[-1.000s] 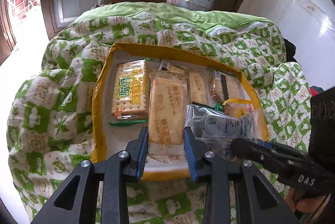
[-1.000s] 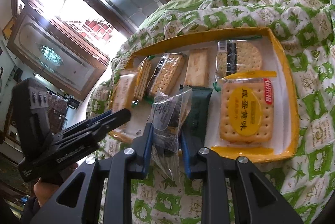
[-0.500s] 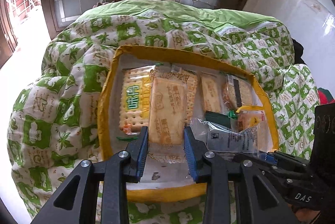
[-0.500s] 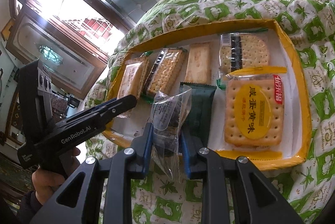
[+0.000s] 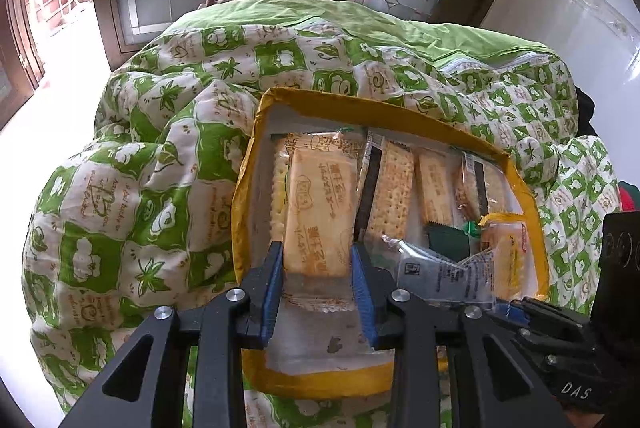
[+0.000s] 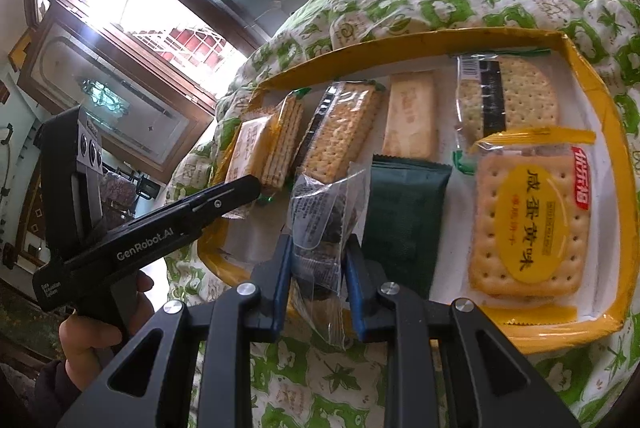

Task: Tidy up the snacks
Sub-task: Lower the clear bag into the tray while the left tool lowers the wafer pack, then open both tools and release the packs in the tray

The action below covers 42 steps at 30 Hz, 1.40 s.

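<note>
The left gripper (image 5: 318, 270) is clamped on a pale biscuit pack (image 5: 320, 212); the blue fingers (image 5: 273, 288) press its two long sides near the bottom end. The pack's long axis runs up the frame, straight away from the fingers, and it hangs over the left end of the yellow tray (image 5: 244, 196). Just behind it a cracker pack stands against the left wall, so the free spot seems to be the bare white floor directly under the held pack, lower centre of the left wrist view.

The right gripper (image 6: 316, 268) is closed on a clear wrapper with a dark snack (image 6: 320, 216) inside. This one points up the frame too, over the tray's near rim, with a dark green pack (image 6: 404, 224) just to its right. The open floor between that green pack and the left gripper's biscuit is nearest to the right hand, I judge.

The tray sits on a green and white quilt (image 5: 132, 188), not a firm base.

Readable writing: "GenRobot.AI" on the left gripper's body in the right wrist view, "DAS" on the right gripper at lower right of the left wrist view. The big cracker pack (image 6: 528, 224) at right has a yellow oval with Chinese characters and a red tab; the held biscuit's print is too small to read.
</note>
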Each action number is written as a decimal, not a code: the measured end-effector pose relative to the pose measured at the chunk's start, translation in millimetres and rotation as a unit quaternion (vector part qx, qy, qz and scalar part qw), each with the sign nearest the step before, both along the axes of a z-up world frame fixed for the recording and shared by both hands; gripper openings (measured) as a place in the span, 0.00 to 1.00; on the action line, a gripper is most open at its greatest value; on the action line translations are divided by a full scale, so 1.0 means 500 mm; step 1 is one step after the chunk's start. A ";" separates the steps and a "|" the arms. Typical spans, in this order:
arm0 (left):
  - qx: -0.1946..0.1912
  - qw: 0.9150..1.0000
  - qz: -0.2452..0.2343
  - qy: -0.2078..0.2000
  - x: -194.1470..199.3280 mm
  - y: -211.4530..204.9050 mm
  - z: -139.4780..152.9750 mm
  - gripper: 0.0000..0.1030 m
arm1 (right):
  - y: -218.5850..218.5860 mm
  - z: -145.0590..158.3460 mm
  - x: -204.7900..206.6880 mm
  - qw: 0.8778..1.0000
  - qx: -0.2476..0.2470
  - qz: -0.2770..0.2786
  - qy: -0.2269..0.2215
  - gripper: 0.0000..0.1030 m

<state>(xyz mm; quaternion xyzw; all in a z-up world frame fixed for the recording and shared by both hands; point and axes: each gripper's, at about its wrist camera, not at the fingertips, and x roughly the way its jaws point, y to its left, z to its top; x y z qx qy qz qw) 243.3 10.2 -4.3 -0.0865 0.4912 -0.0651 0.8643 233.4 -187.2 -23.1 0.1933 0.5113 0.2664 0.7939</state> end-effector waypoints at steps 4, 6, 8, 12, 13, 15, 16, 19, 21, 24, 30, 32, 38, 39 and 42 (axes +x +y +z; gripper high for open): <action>0.004 1.000 0.001 -0.002 0.011 -0.005 -0.001 0.33 | 0.011 -0.010 0.010 1.000 0.016 0.005 0.005 0.24; 0.004 1.000 0.002 -0.003 0.015 -0.005 -0.002 0.33 | 0.016 -0.016 0.015 1.000 0.022 0.007 0.007 0.24; -0.001 1.000 0.005 -0.004 0.018 -0.001 -0.002 0.33 | 0.019 -0.021 0.020 1.000 0.027 0.008 0.009 0.24; 0.002 1.000 0.005 -0.006 0.020 -0.001 -0.006 0.33 | 0.023 -0.027 0.028 0.999 0.035 0.008 0.014 0.24; 0.002 1.000 0.004 -0.008 0.020 -0.001 -0.007 0.33 | 0.024 -0.027 0.029 0.999 0.034 0.010 0.012 0.24; 0.003 1.000 0.004 -0.011 0.018 -0.001 -0.006 0.33 | 0.029 -0.025 0.028 1.000 0.028 0.012 0.004 0.25; 0.006 1.000 0.004 -0.012 0.017 -0.002 -0.006 0.33 | 0.032 -0.025 0.029 1.000 0.026 0.012 0.002 0.26; 0.015 1.000 0.002 -0.017 0.014 -0.005 -0.004 0.33 | 0.030 -0.033 0.028 1.000 0.020 0.004 0.006 0.30; 0.015 1.000 0.003 -0.016 0.013 -0.005 -0.004 0.35 | 0.027 -0.035 0.029 1.000 0.014 -0.002 0.007 0.31; 0.015 1.000 0.005 -0.019 0.010 -0.004 -0.002 0.35 | 0.026 -0.023 0.026 1.000 -0.003 -0.008 -0.008 0.49; 0.025 0.999 0.004 -0.022 0.002 -0.008 0.000 0.35 | 0.033 0.015 0.007 0.997 -0.056 -0.008 -0.055 0.56; 0.030 0.999 0.005 -0.022 -0.002 -0.011 0.001 0.35 | 0.031 0.019 0.001 0.996 -0.069 -0.013 -0.058 0.58; 0.043 0.999 -0.002 -0.025 -0.024 -0.025 0.009 0.49 | -0.001 0.031 -0.034 0.990 -0.113 -0.053 -0.064 0.70; 0.047 0.998 -0.004 -0.029 -0.031 -0.029 0.013 0.53 | -0.008 0.036 -0.042 0.989 -0.118 -0.062 -0.067 0.70; 0.056 0.997 -0.005 -0.042 -0.055 -0.039 0.027 0.60 | -0.030 0.052 -0.062 0.985 -0.134 -0.085 -0.075 0.76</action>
